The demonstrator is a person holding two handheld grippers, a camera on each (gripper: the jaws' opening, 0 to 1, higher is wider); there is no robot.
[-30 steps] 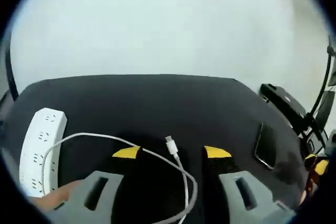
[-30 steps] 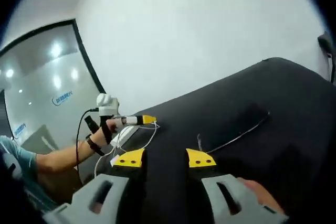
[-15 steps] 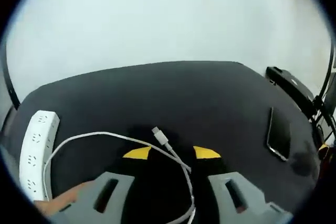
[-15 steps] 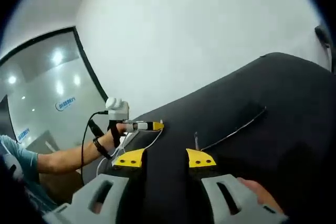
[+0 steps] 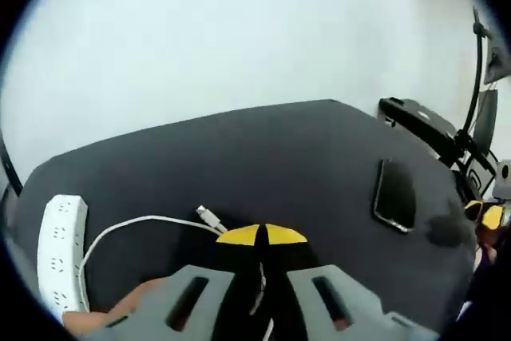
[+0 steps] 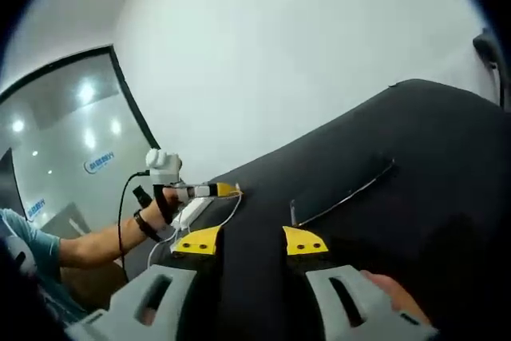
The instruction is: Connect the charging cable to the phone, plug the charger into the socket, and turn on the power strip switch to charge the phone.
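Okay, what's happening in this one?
A person is working at a black table with two handheld tools. The left tool is shut on the white charging cable just behind its connector, with the power strip at the table's edge. The phone lies flat, not yet connected. The right tool hangs open and empty.

Right gripper view: the right gripper (image 6: 249,241) stands with its yellow-tipped jaws apart, nothing between them, above a black table (image 6: 415,165). A phone (image 6: 345,191) lies flat on the table ahead of the jaws, seen edge-on. At the table's far left edge the left gripper (image 6: 225,190), held by a person's hand (image 6: 165,200), sits over a white cable (image 6: 227,213) beside a white power strip (image 6: 188,212). A glass partition (image 6: 64,141) stands behind.
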